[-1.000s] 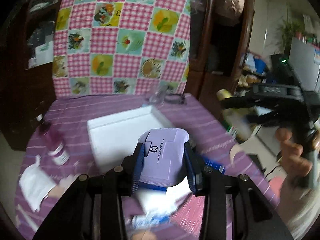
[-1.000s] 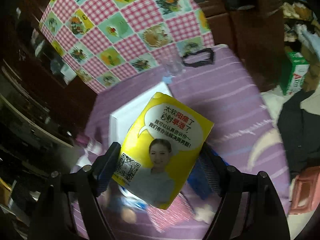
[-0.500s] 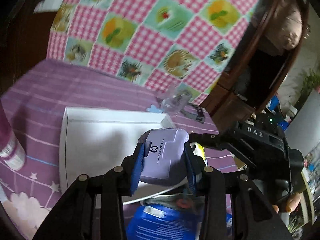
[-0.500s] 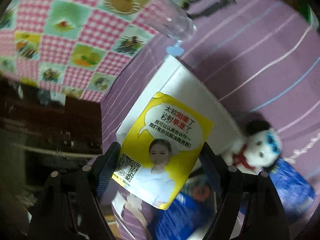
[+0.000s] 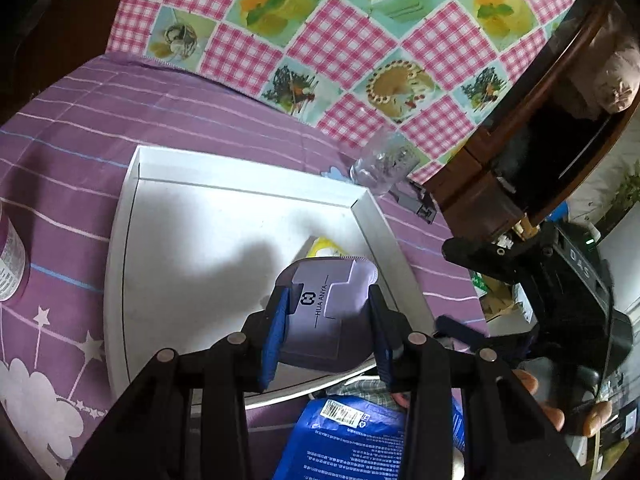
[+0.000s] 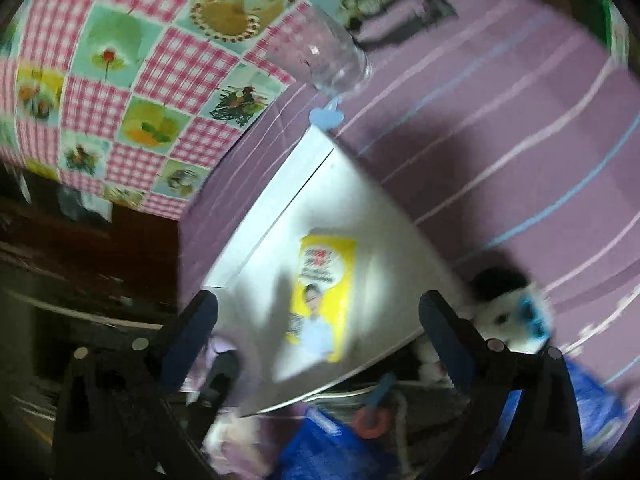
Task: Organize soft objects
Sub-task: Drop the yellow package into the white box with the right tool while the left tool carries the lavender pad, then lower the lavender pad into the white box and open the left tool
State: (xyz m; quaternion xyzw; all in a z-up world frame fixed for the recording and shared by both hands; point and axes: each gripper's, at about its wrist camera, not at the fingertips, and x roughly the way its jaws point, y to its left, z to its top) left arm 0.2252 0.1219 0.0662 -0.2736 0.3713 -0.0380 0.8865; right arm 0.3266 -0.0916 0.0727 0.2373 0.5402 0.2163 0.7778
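"HUA ANYA" lettering on lilac pack [image 5: 329, 314] between left gripper [image 5: 327, 320] pads

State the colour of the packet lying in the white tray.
Yellow packet, with a printed picture; clearest in the right wrist view.

White shallow rectangular tray [image 5: 120, 264]: plain. Inside it, yellow printed packet [image 6: 322, 300]. Beneath it, purple cloth with white and blue stripes [image 5: 80, 132]. Behind it, pink gingham patchwork cloth [image 5: 340, 40].
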